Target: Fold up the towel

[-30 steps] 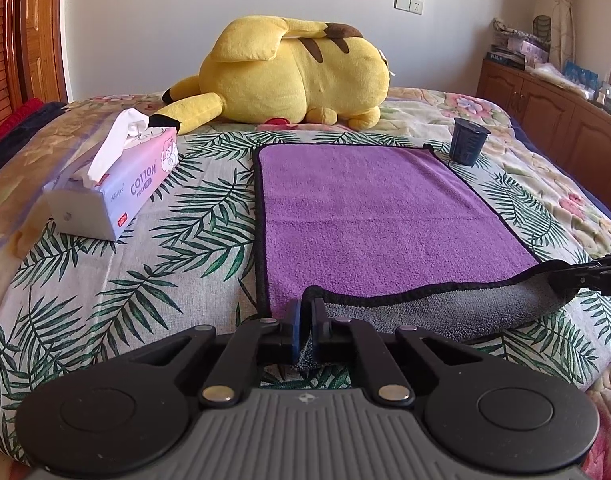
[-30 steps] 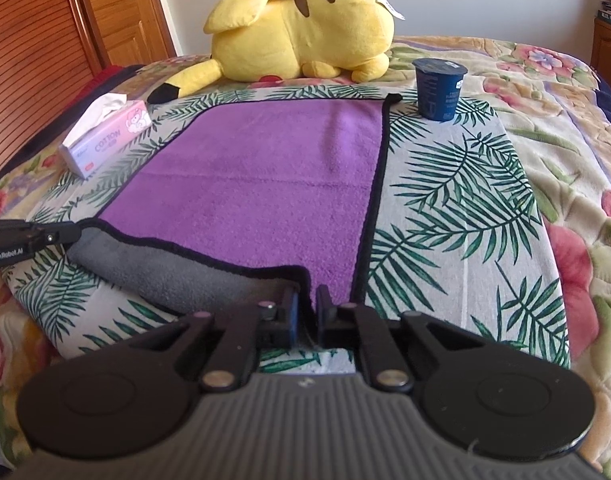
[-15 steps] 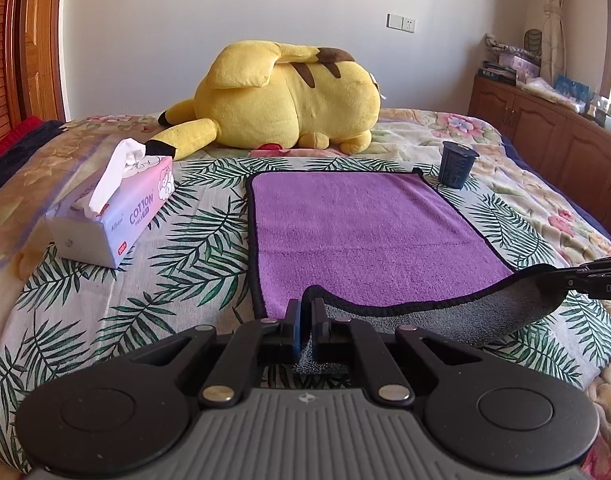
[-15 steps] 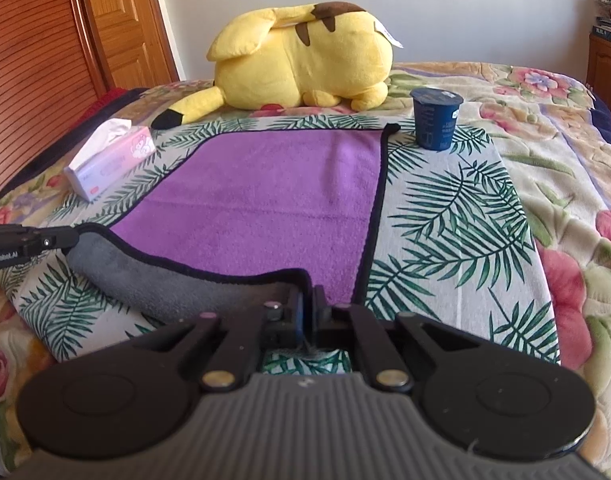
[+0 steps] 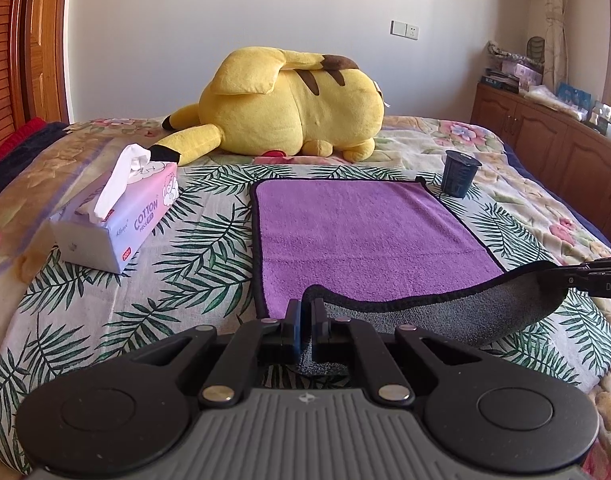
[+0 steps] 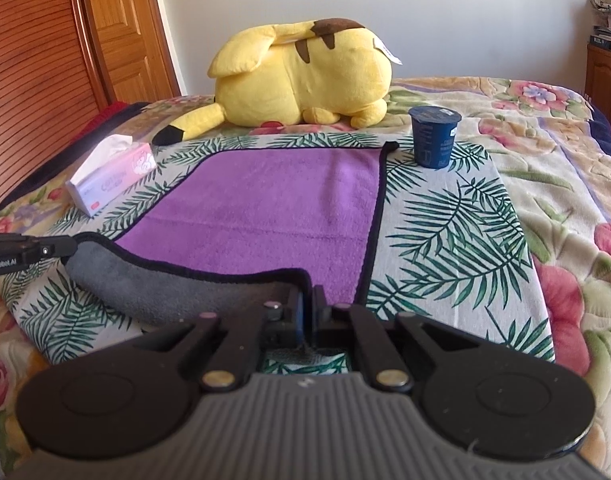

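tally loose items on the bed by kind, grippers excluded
Towel: 1
Plush toy: 1
Tissue pack: 1
Dark blue cup: 1
Total: 4

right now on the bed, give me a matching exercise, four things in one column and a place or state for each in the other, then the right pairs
Things:
1. towel
2. tissue pack
3. dark cup
4. yellow plush

Places or states:
A. upright by the towel's far right corner
B. lying beyond the towel's far edge
C. near edge lifted, grey underside showing
D. left of the towel, a tissue sticking out

Pairs: 1-C, 2-D, 3-A, 4-B
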### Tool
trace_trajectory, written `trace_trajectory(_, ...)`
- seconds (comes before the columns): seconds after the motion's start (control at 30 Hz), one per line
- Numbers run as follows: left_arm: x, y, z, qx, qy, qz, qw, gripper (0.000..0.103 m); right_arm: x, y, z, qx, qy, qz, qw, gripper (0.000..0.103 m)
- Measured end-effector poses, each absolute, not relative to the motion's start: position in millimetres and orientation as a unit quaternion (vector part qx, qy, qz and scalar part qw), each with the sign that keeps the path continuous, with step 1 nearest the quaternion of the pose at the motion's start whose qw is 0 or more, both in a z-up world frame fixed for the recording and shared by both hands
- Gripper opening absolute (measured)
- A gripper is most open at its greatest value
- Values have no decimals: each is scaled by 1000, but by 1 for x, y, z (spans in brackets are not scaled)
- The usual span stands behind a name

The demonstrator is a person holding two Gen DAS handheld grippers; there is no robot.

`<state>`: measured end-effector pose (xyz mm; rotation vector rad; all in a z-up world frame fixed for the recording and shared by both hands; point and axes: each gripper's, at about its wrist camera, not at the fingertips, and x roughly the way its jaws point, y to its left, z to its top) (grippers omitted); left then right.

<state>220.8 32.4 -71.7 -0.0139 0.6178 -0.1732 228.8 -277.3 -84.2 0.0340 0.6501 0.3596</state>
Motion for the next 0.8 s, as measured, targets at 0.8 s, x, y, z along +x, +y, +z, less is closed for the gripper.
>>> trace_trajectory(0.8, 231, 26, -45, -19, 277, -96, 956, 0, 245, -279, -76, 24, 280, 188, 941, 4)
